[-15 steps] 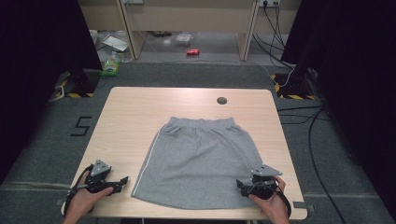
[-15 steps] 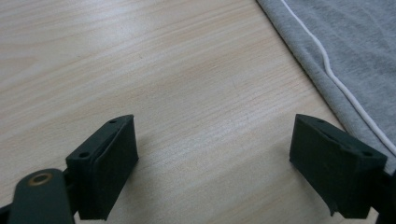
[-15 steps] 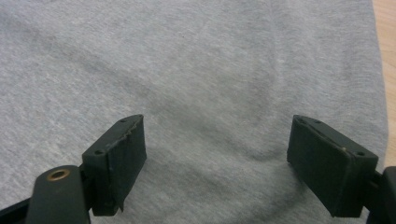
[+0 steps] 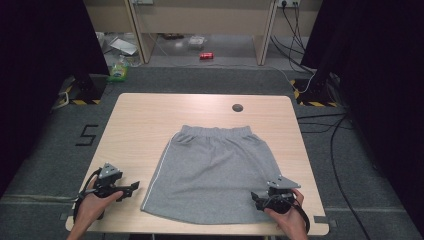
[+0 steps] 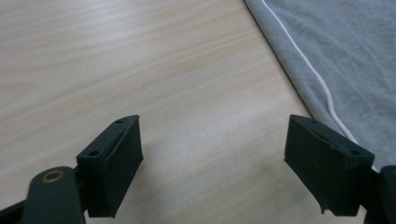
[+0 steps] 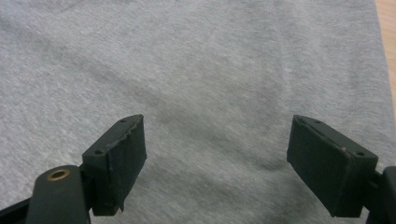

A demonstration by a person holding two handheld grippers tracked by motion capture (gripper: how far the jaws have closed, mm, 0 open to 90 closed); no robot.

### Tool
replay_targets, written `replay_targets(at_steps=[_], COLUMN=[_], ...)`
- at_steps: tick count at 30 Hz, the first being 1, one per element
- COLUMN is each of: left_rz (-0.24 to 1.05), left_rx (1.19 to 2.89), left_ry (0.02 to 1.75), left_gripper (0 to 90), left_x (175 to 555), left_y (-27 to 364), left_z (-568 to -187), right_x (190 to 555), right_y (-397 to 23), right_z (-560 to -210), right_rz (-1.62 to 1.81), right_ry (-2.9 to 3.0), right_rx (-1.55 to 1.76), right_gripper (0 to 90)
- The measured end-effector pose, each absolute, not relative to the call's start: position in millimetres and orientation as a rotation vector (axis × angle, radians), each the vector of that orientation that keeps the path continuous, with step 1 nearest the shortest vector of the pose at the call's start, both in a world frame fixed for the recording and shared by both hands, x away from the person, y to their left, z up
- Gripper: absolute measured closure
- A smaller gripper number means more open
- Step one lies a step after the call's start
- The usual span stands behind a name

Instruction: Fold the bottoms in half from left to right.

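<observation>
A grey skirt with an elastic waistband and a white side stripe lies flat on the wooden table, waistband at the far side. My left gripper rests near the front left, open, pointing at the skirt's left hem corner and just short of it. In the left gripper view bare wood lies between the jaws, and the skirt with its white stripe runs along the right. My right gripper is open over the skirt's front right corner. In the right gripper view the grey fabric spreads under the wide-apart jaws.
A dark round hole sits in the table beyond the waistband. Black curtains stand on both sides. On the floor behind the table lie a green packet, a red can and cables.
</observation>
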State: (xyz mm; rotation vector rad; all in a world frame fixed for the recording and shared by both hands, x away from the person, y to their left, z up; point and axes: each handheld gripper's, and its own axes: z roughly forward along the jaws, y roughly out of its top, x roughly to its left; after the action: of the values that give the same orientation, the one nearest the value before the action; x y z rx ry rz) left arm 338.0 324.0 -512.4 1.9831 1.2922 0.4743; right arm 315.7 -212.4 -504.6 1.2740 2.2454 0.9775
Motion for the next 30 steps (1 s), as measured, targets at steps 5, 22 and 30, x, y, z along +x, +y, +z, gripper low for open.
replay_targets(at_steps=[5, 22, 30], left_rz=[0.483, 0.383, 0.355], left_rx=[1.964, 1.892, 1.876], left_ry=[1.295, 1.299, 1.282], left_gripper=[18.4, 19.4, 23.8], left_x=[355.3, 415.0, 434.0], left_y=[320.5, 297.1, 285.7], left_z=[-505.9, -490.9, -482.8], right_x=[315.1, 314.7, 314.2], right_y=[-211.5, -208.7, -207.6], right_z=[-504.1, -502.7, -503.2], right_rz=[0.969, 0.996, 0.999], right_ry=[2.246, 2.232, 2.236], right_rx=[1.269, 1.274, 1.273], right_gripper=[20.3, 20.3, 20.3])
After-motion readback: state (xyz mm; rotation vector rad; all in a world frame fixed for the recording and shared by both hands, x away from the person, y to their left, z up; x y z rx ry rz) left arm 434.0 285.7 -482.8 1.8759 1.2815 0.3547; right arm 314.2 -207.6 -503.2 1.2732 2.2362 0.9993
